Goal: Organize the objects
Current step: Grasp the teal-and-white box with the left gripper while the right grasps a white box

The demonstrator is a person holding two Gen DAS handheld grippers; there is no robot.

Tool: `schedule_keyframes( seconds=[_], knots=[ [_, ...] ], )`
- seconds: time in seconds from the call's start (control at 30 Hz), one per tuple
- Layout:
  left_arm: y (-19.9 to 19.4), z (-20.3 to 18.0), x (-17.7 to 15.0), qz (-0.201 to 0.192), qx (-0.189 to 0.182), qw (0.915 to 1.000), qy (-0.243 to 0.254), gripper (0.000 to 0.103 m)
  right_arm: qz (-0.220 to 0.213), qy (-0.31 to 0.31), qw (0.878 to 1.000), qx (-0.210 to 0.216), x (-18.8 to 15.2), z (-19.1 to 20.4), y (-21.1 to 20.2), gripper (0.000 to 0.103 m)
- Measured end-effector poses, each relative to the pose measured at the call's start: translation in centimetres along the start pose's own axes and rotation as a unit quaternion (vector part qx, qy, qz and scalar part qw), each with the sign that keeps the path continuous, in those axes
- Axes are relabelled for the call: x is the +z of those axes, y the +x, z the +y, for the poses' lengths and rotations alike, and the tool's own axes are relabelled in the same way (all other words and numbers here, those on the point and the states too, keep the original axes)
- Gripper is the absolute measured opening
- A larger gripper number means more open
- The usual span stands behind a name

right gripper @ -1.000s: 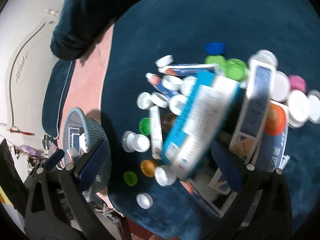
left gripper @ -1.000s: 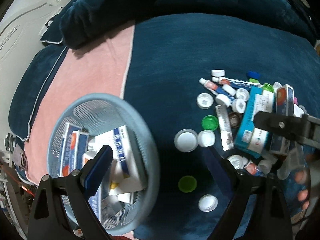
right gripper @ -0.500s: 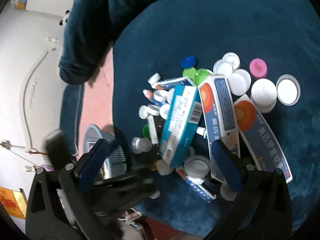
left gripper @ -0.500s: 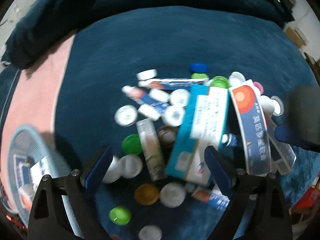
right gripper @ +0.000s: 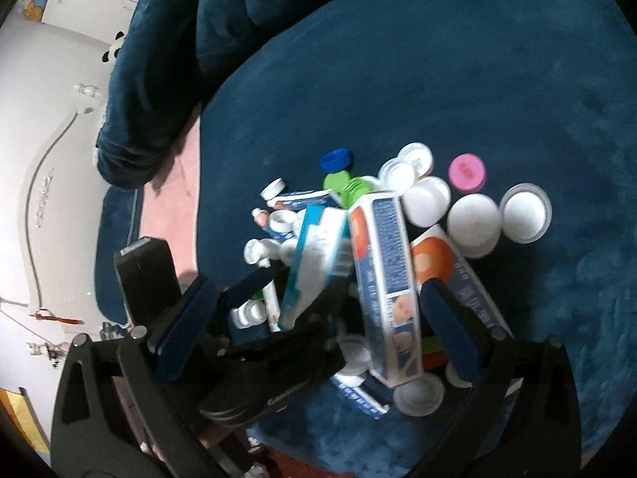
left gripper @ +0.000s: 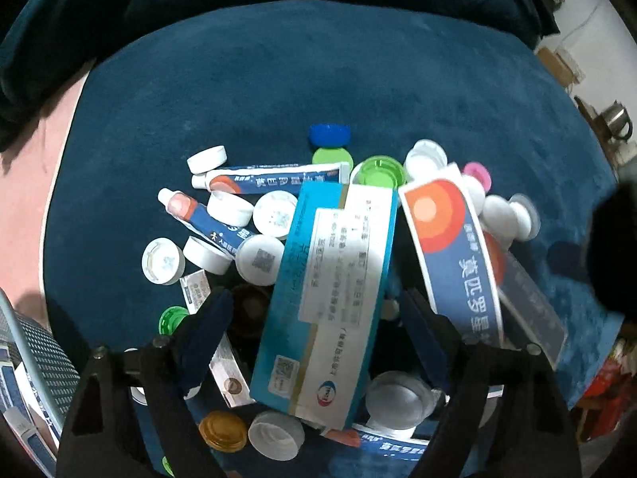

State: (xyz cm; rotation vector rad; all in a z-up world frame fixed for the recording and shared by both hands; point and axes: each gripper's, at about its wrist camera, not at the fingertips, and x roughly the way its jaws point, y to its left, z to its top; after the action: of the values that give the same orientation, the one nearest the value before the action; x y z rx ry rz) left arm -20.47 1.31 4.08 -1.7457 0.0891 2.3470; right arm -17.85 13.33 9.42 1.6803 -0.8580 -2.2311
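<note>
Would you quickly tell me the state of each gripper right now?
Left gripper: open, jaws just been closing, its fingers either side of the teal box, not gripping it.
Right gripper: open, holding nothing.

Each tool (left gripper: 314, 334) is black, with blue-padded fingers (left gripper: 205, 330).

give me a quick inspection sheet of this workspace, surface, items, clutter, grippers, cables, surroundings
surface: dark blue plush cushion, pink cloth at its left edge
job's things: teal and white box lying on top of the pile; blue and orange box beside it; ointment tubes; mesh basket at left, boxes inside
clutter: loose bottle caps, white, green, blue, pink, amber
grippers: left gripper open, fingers either side of the teal box, jaws have just been closing a little; right gripper open, above the pile
cables: nothing seen
surroundings: white headboard, dark pillow
</note>
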Motion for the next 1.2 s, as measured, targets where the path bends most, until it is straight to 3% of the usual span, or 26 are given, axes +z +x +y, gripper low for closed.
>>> schedule_keyframes(
  seconds=[0.13, 0.4, 0.57, 0.8, 0.93, 0.97, 1.03, 1.07, 1.2],
  knots=[
    [0.3, -0.1, -0.2, 0.005, 0.007, 1.0, 0.003, 0.06, -0.005, -0.007, 1.0, -0.019, 0.2, -0.2, 0.0, 0.103],
    [-3.6, 1.3, -0.6, -0.033, 0.019, 0.9991, -0.017, 0.06, -0.005, -0.03, 0.995, -0.091, 0.3, -0.8, 0.0, 0.103],
    [-5.7, 2.8, -1.5, -0.036, 0.041, 0.9978, -0.038, 0.06, 0.004, -0.03, 0.996, -0.08, -0.1, -0.9, 0.4, 0.1],
    [-7.4, 4.0, -2.6, -0.037, 0.056, 0.9961, -0.057, 0.06, 0.057, -0.039, 0.996, -0.053, -1.7, 0.1, 3.4, 0.078],
    [-7.9, 4.4, -3.2, -0.04, 0.058, 0.9957, -0.061, 0.06, 0.072, -0.033, 0.993, -0.09, -2.2, -0.7, 5.4, 0.073],
    [-8.1, 4.5, -3.3, -0.041, 0.058, 0.9956, -0.062, 0.06, 0.075, -0.035, 0.992, -0.099, -2.2, -0.8, 6.0, 0.067],
    [-8.2, 4.8, -3.3, -0.041, 0.056, 0.9954, -0.065, 0.06, 0.068, -0.053, 0.989, -0.118, -2.2, -0.7, 6.2, 0.034],
    [-8.4, 4.9, -3.4, -0.041, 0.056, 0.9954, -0.066, 0.06, 0.066, -0.062, 0.988, -0.125, -2.2, -0.6, 6.1, 0.026],
    [-9.3, 5.4, -3.8, -0.047, 0.056, 0.9949, -0.069, 0.06, 0.055, -0.069, 0.99, -0.11, -2.3, 0.3, 4.7, 0.025]
  ],
)
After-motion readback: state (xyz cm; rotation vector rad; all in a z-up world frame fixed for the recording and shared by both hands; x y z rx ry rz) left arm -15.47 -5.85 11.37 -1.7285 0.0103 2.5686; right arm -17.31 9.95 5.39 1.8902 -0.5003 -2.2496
